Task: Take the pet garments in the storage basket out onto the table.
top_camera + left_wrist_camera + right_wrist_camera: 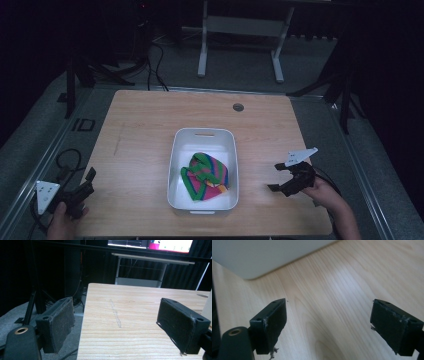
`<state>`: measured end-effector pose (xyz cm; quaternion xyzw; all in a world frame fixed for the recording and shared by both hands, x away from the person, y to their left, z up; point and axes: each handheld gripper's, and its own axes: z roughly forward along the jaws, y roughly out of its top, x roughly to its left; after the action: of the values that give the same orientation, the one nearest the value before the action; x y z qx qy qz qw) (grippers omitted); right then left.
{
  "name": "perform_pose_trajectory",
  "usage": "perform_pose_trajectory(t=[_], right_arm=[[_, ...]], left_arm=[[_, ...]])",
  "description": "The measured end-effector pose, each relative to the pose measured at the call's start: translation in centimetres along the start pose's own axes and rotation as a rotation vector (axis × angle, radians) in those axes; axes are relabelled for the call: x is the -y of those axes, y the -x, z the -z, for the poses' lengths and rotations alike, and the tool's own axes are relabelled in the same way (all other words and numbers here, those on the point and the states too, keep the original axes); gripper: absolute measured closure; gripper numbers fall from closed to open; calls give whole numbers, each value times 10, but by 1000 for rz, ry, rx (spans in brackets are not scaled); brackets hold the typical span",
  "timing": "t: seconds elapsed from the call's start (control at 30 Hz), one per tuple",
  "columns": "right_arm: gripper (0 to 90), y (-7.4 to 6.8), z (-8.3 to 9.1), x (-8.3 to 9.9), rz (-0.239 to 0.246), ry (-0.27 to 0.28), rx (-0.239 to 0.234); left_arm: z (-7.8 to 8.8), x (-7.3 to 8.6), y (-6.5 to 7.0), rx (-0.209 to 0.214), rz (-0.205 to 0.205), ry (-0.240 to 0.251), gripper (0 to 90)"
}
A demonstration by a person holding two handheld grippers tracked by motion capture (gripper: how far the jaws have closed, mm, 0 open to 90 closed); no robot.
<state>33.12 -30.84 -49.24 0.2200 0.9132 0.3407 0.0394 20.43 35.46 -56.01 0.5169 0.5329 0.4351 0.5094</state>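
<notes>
We see a white bin [173, 165] at approx. the centre of the wooden desk [140, 125], long axis running away from the person. Inside it lies a crumpled multicolour cloth [206, 176] w/ green, pink, blue and orange stripes, sitting in the near half of the bin and not touching either gripper.

Left gripper [84, 187]: held by the left hand [62, 222] at the near-left corner of the desk, well apart from the bin. In the left gripper view its fingers [58, 323] stand wide, nothing between them; one finger hangs over the desk's left edge, above the grey floor [15, 312], the other over the wood. A faint scratch [115, 313] runs along the desk surface ahead.

Right gripper [281, 177]: held by the right hand [327, 192] on the right side of the desk, near the bin's right wall but not touching. Its fingers [270, 322] are also spread wide and empty; bare wood grain shows between them. In the right gripper view we see the bin's white wall [262, 255] at upper left, ahead of the fingers.

A round cable grommet [238, 107] sits in the desk's far part, beyond the bin.
</notes>
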Motion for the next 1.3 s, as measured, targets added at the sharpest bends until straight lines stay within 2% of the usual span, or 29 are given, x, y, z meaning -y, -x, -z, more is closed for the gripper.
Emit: perform_pose_trajectory(t=[0.07, 0.13, 0.37, 0.73, 0.87, 1.0, 1.03, 1.13, 1.3], right_arm=[[139, -2, 1, -10, 21, -3, -7], [140, -5, 2, -19, 15, -19, -25], [143, -16, -3, -52, 68, -53, -73], [143, -32, -20, -97, 175, -63, -119], [131, -38, -26, -111, 188, -45, -140], [128, -45, -36, -122, 195, -40, -136], [128, -45, -39, -125, 192, -46, -160], [131, -50, -49, -131, 197, -58, -152], [135, -56, -64, -141, 220, -83, -175]], left_arm=[[0, 0, 0, 0, -1, 0, 148], [0, 0, 0, 0, -2, 0, 148], [0, 0, 0, -1, -3, -2, 147], [0, 0, 1, -1, -9, -2, 148], [0, 0, 1, -3, -8, -1, 148], [0, 0, 1, -3, -7, 0, 148], [0, 0, 1, -1, -8, 0, 148], [0, 0, 1, 2, -8, 0, 148], [0, 0, 1, 5, -8, 0, 148]])
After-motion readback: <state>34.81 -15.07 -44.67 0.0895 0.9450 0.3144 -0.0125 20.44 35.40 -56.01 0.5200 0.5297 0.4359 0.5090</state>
